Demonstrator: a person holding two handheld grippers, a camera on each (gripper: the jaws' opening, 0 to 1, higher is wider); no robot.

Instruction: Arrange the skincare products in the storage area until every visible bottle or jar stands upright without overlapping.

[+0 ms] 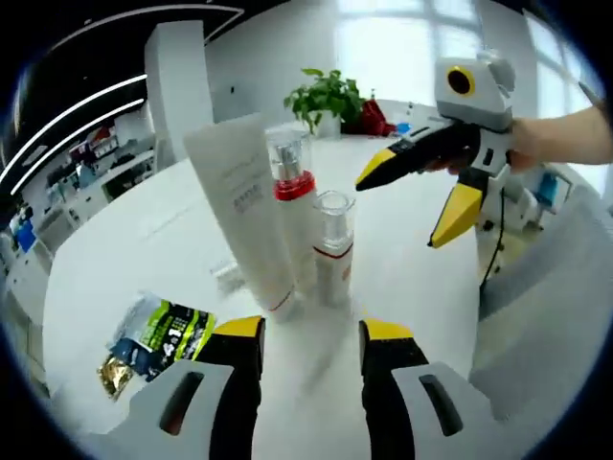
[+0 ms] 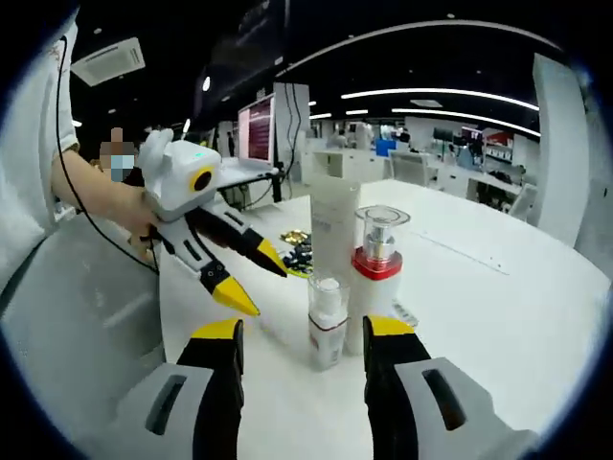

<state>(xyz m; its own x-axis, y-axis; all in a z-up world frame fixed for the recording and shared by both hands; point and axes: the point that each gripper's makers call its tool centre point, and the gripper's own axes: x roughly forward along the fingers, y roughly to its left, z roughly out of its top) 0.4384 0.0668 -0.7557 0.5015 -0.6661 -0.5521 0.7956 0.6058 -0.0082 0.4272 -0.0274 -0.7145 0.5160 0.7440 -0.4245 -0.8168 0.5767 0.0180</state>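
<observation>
On glossy white table (image 1: 144,240): matte flat tube (image 1: 244,206), two clear-capped cylindrical bottles (image 1: 292,187); both tools (image 1: 311,340) (image 2: 305,340) apart, empty.

A matt white tube (image 1: 241,206), two bottles with glossy clear plastic caps (image 1: 288,153), and a crinkly foil packet (image 1: 158,340) share a smooth white table (image 1: 144,240).

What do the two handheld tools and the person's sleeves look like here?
Both match. The left tool and right tool have black jaws with yellow tips on grey bodies with slots. Seen from the other side, each has a pale grey housing with a yellow-ringed lens, and a thin black cable trails from the left one. The person wears a white short sleeve.
</observation>
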